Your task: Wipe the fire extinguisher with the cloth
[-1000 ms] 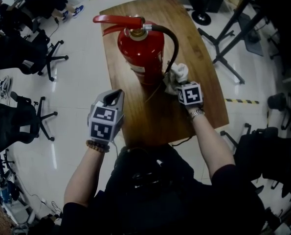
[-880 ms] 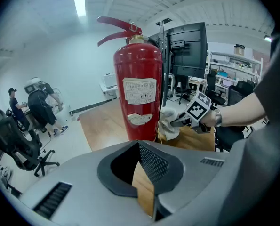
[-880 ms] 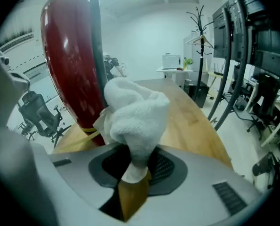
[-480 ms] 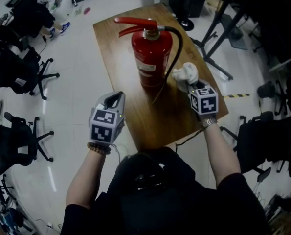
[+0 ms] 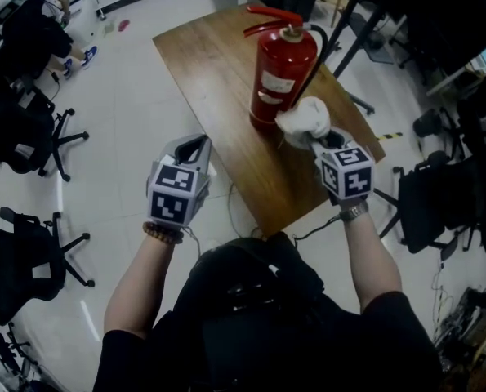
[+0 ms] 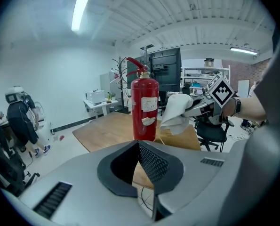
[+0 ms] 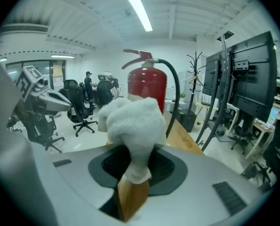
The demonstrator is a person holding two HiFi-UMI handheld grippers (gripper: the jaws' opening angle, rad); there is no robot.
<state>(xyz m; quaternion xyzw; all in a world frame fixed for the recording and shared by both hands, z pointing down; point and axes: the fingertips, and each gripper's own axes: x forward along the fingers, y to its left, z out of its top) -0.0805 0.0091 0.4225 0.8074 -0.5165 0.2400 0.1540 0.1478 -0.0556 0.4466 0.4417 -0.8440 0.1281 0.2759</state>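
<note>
A red fire extinguisher [image 5: 282,73] with a black hose stands upright on the wooden table [image 5: 218,88]; it also shows in the left gripper view [image 6: 144,107] and behind the cloth in the right gripper view [image 7: 147,86]. My right gripper [image 5: 318,137] is shut on a bunched white cloth [image 5: 304,118], held in the air just right of the extinguisher's lower body. The cloth [image 7: 132,126] bulges out above the jaws. My left gripper [image 5: 195,147] is shut with nothing in it, hovering off the table's left edge, apart from the extinguisher.
Black office chairs [image 5: 22,129] stand on the white floor at left. More chairs and black stands [image 5: 439,194] crowd the right side. A cable [image 5: 243,211] trails off the table's near edge. Monitors on stands [image 7: 252,79] rise to the right.
My right gripper has lifted the cloth up from beside the extinguisher's base. The left gripper has risen a little. The head view has swung, so the table sits further up and right.
</note>
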